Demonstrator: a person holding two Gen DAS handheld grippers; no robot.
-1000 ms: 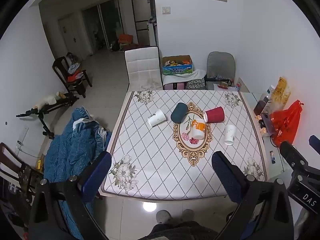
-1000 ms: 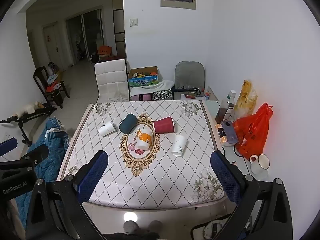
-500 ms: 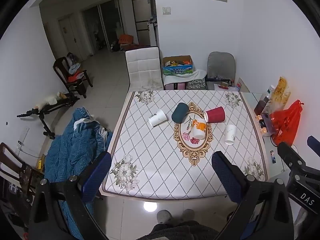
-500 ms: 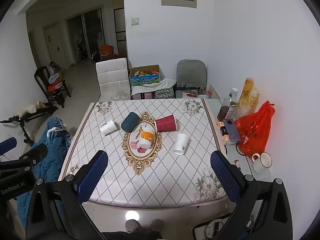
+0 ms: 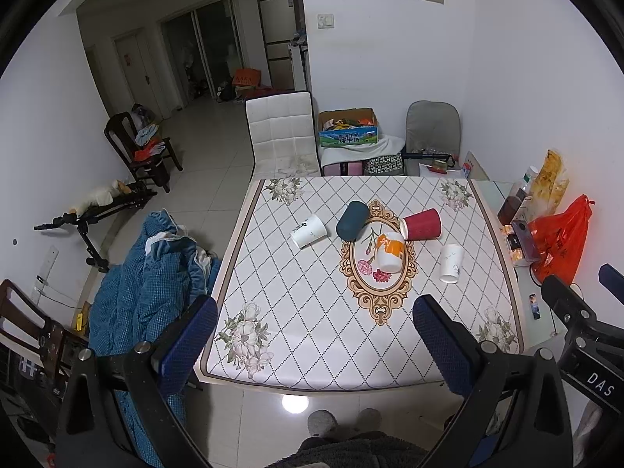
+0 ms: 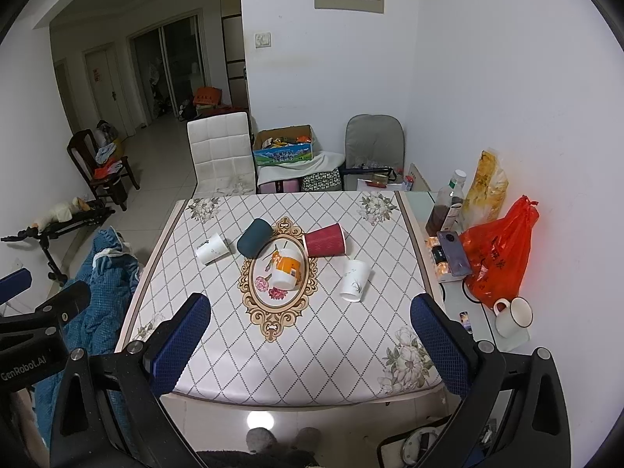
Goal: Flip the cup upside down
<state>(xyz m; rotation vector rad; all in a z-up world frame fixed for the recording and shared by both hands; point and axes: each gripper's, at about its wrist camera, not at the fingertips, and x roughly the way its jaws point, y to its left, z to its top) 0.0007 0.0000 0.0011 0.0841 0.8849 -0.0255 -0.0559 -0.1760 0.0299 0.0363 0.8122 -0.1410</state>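
Several cups lie on their sides on the patterned table (image 5: 296, 312): a white paper cup (image 5: 308, 231), a dark teal cup (image 5: 353, 220), a red ribbed cup (image 5: 422, 224), a white cup with orange print (image 5: 390, 251) and another white paper cup (image 5: 450, 263). In the right wrist view they are the white cup (image 6: 211, 249), teal cup (image 6: 254, 237), red cup (image 6: 325, 239), orange-print cup (image 6: 286, 268) and white cup (image 6: 355, 280). My left gripper (image 5: 314, 335) and right gripper (image 6: 310, 331) are both open and empty, high above the table's near edge.
A white chair (image 5: 282, 132) stands at the table's far side. A blue quilt (image 5: 144, 284) lies left of the table. A side shelf at the right holds an orange bag (image 6: 499, 253), bottles, a phone and a white mug (image 6: 513, 316).
Both grippers have drifted slightly; the table and cups have shifted a little in both views. No cup has moved on the table.
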